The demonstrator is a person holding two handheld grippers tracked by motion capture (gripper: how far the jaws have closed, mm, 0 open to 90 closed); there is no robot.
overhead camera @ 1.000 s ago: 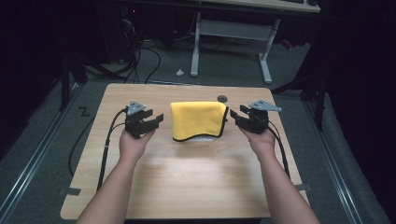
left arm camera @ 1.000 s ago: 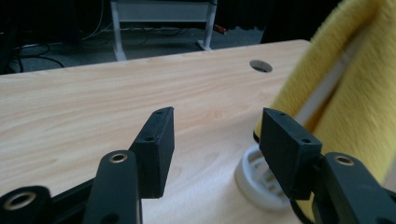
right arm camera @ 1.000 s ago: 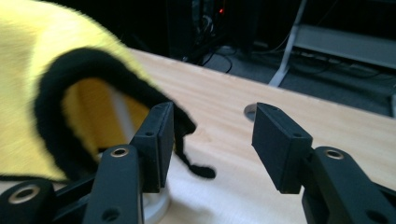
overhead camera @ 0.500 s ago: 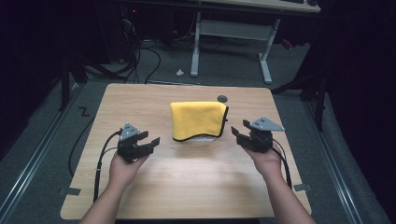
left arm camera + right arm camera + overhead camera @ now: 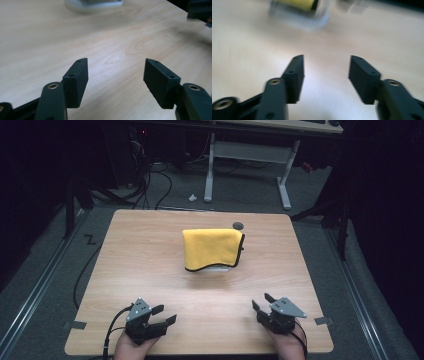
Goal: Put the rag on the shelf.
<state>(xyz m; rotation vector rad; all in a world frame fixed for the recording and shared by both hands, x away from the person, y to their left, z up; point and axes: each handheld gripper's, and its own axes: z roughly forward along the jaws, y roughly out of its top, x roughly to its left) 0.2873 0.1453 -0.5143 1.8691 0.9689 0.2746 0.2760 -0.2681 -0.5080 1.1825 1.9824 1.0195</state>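
- The yellow cloth [image 5: 212, 248], folded and with a dark edge, lies on something pale near the middle of the table [image 5: 150, 255], well ahead of both tongs and between their lines; nothing touches it.
- In the right gripper view a blurred strip of the yellow cloth [image 5: 295, 4] sits at the top, above the jaws; in the left gripper view the pale thing [image 5: 93, 5] under it is at the top edge.
- The left gripper [image 5: 164, 315] is at the near left of the table with its jaws wide and nothing between them; they have just been opening.
- The right gripper [image 5: 263, 301] is at the near right, jaws also wide and empty; they opened a little within the last second.
- Both grippers are low over the bare wood, well apart from each other.
- A small dark round disc [image 5: 238, 225] lies just behind the cloth, farther from the tongs.
- The table is of light wood with visible grain; around it are grey floor, black cables and the white legs of another desk [image 5: 210, 170] in a dark room.
- Compared with 1 second ago, both hands have drawn back from the 2 sides of the cloth to the near edge; the cloth has stayed in place.
- I can read no label or writing.
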